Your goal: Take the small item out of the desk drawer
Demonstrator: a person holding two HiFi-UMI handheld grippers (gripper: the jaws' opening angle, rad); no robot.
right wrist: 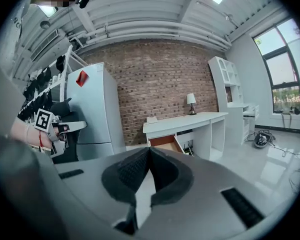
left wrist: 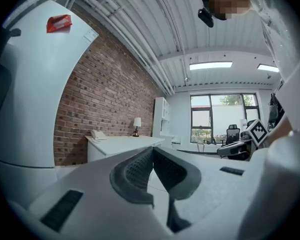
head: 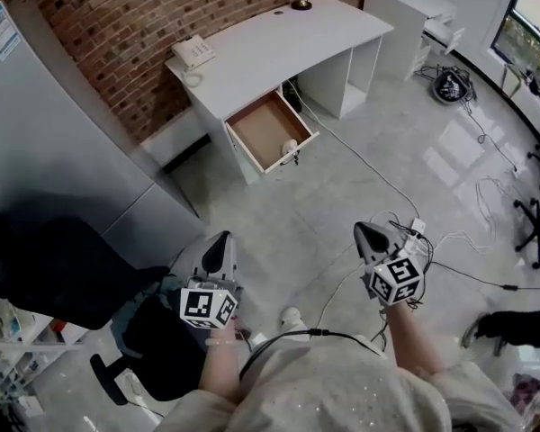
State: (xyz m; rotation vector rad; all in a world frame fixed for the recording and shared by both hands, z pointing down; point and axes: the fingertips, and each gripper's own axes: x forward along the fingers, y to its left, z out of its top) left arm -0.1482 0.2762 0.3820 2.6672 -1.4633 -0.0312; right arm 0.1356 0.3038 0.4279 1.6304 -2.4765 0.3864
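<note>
The left gripper (head: pixel 221 243) and right gripper (head: pixel 364 232), jaws pressed together on nothing, hang above the floor (head: pixel 342 187), well apart from the open drawer (head: pixel 256 133), where the small item (head: pixel 290 147) lies in a front corner.

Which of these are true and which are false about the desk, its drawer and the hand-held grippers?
The drawer is open. True.
The small item lies on the floor. False: it is inside the drawer, near its front.
A telephone sits on the desk. True.
The right hand-held gripper holds the small item. False: its jaws are shut on nothing, away from the desk.
</note>
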